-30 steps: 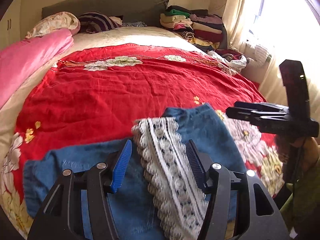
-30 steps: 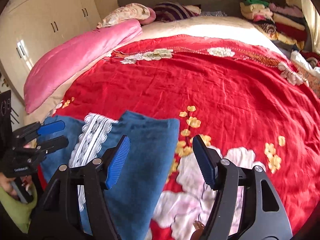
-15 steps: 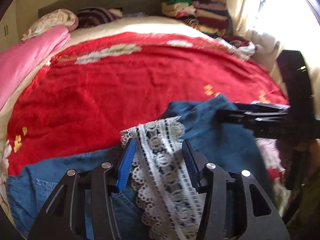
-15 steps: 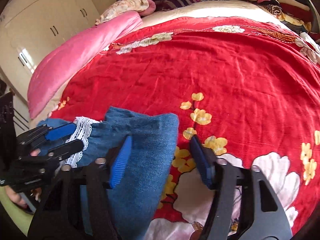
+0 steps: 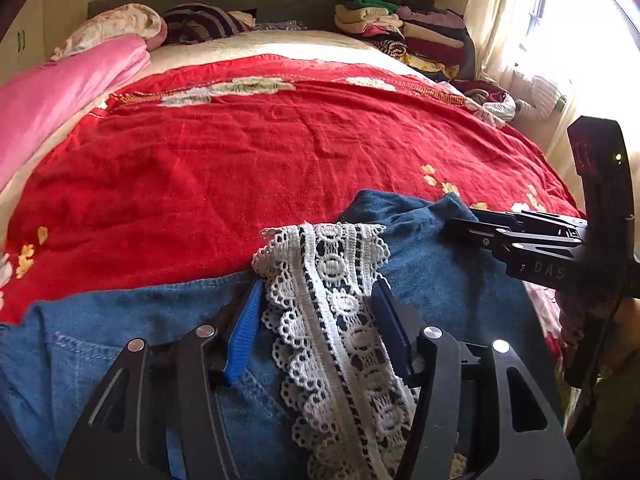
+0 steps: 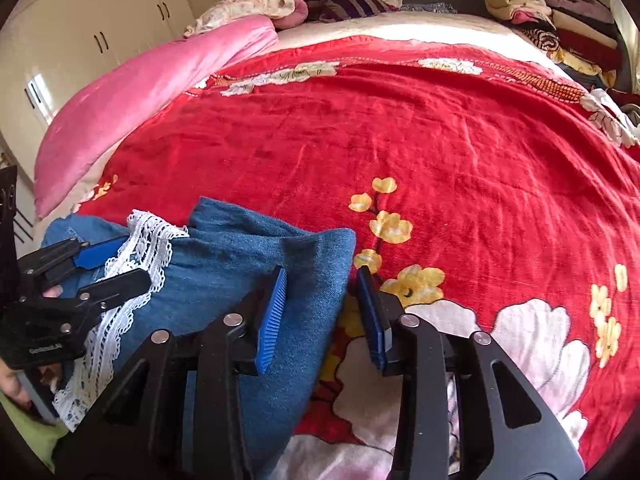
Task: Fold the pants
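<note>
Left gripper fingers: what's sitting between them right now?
In the left wrist view, the white lace trim of the blue denim pants runs between the left gripper's fingers, denim underneath.

both grippers (image 5: pixel 318 328) (image 6: pixel 322 308) are black angular frames with silver screws, ribbed blue pads (image 5: pixel 244 334), faint white lettering on the side.

Both wrist views low, close, facing headboard (sharing pants (image 5: pixel 432 280)).

blue pants (image 5: pixel 448 280) w/ white lace, red floral blanket (image 5: pixel 240 168)
</note>
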The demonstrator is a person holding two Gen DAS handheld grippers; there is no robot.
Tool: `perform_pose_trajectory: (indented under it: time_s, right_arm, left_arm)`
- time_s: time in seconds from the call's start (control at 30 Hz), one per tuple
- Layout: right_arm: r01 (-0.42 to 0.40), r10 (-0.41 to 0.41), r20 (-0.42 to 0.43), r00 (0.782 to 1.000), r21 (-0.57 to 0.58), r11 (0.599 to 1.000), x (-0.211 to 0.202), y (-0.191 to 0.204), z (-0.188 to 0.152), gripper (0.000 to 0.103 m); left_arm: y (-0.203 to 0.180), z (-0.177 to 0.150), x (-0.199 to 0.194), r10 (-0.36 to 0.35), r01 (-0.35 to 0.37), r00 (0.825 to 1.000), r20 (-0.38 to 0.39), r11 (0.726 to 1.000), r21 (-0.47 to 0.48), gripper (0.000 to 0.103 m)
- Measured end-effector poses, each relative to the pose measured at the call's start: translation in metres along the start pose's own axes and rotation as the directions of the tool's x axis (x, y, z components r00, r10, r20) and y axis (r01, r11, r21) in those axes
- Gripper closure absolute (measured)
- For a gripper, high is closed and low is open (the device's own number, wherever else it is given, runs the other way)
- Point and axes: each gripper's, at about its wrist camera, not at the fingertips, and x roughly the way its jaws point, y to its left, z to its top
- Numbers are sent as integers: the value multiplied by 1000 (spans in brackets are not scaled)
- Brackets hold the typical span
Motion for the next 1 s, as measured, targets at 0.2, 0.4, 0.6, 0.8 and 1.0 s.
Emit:
perform_pose_trajectory:
  time_s: [0.2,0.4,0.6,0.8,1.0]
  right_arm:
    - [5,-7,53,999,37,999,-19,-10,-3,51]
    - [5,-9,101,995,40,999,-32,-11,-1,34]
    - [12,-17,159,987,28,1000,-51,-4,-1,19]
    - [-2,17,227,974,-68,998,-70,21,-1,13]
    - [-14,55,242,969,-172,985,-78,52,-6,11]
  left_arm:
    - [-1,0,-23,2,-2,999,36,1000,0,49]
    - [0,-2,-48,11,-11,998,70,1000,-4,41]
    - [8,-9,-83,77,-78,991,113,997,3,23]
    - [32,-21,-118,155,-152,979,135,988,-29,13]
    - [65,-45,-147,237,-227,966,105,969,-94,5]
